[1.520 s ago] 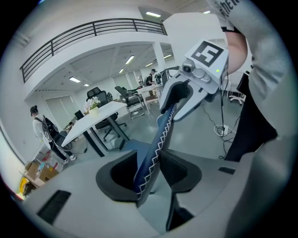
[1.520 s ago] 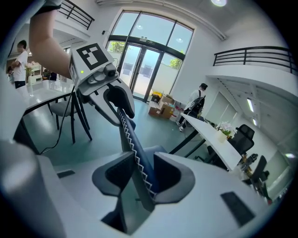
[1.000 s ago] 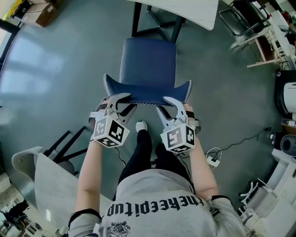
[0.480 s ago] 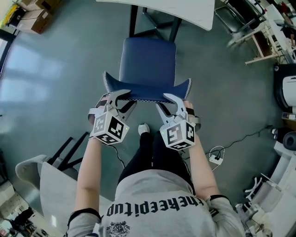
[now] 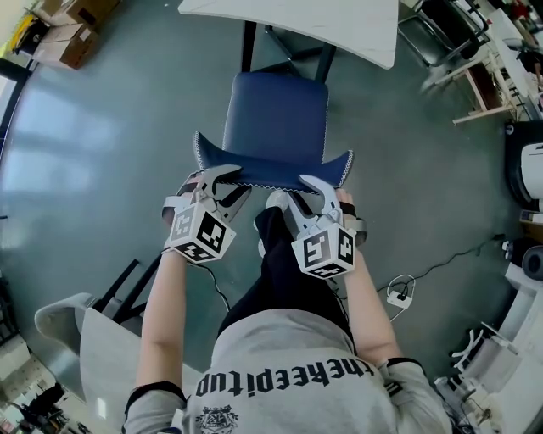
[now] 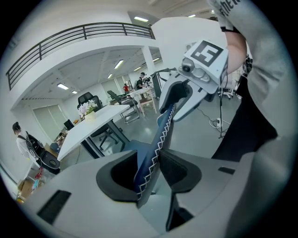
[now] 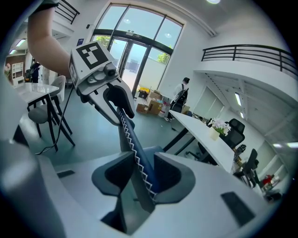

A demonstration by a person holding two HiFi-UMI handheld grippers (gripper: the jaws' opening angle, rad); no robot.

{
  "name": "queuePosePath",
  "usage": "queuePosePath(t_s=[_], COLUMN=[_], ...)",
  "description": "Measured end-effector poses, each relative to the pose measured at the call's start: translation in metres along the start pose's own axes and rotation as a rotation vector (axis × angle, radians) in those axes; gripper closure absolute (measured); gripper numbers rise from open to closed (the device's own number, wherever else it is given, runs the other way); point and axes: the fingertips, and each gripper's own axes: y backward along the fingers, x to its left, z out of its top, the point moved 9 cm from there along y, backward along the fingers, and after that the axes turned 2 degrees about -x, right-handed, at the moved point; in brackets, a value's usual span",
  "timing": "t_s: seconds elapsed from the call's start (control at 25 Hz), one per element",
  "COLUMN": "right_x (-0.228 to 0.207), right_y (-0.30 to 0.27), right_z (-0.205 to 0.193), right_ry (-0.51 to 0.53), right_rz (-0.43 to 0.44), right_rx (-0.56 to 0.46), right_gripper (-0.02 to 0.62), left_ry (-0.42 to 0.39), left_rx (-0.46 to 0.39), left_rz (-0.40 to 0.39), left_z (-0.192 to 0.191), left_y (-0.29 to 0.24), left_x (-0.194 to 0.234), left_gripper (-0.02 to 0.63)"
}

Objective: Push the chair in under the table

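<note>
Head view: the blue chair point(image 5: 276, 119) stands on the grey floor, seat pointing toward the white table point(image 5: 339, 21) and its front edge just under it. The backrest point(image 5: 271, 169) is nearest the person, its top edge running left to right. The shirt print reads "thekeepitup".

Left gripper view: the left hand-held gripper point(image 5: 242, 181) is clenched on the backrest's stitched top edge.

Right gripper view: the right hand-held gripper point(image 5: 297, 188) grasps that same edge, near its other end.

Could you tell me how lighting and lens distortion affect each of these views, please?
Head view: even light, a pale window reflection on the floor at left, edges bowed. Left gripper view: strong fisheye in a dark round frame, the railing curves, the chair back is sharp. Right gripper view: same warp, bright glass doors behind.
</note>
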Motion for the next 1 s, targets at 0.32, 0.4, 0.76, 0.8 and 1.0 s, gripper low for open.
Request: queuePosePath(t_s=[0.32,0.4,0.76,0.8,1.0], right_x=[-0.023,-0.030,-0.055,-0.056,-0.058], right_y=[-0.031,-0.040,-0.068,-0.068,-0.070], right_z=[0.017,0.021,0.036,0.037,0.037], right_ry=[-0.012,-0.018,-0.034,-0.037,-0.051], right_rz=[-0.014,-0.022,-0.029,-0.029,-0.034], right_rx=[0.006,0.007,0.018,0.021,0.028], right_gripper=[0.459,0.460,0.462,0.462,0.459], left_ry=[-0.013,-0.020,-0.036,-0.038,-0.047], left_rx=[-0.002,-0.004,-0.016,-0.019,-0.021], left_rz=[-0.008,-0.010,-0.039,-0.043,-0.055], left_z=[-0.008,-0.009,-0.014,-0.014,-0.014], left_y=[-0.012,-0.017,-0.029,-0.029,-0.031], left_x=[0.045,0.059,0.103,0.103,0.106], left_gripper=[0.443,0.440,0.440,0.440,0.442])
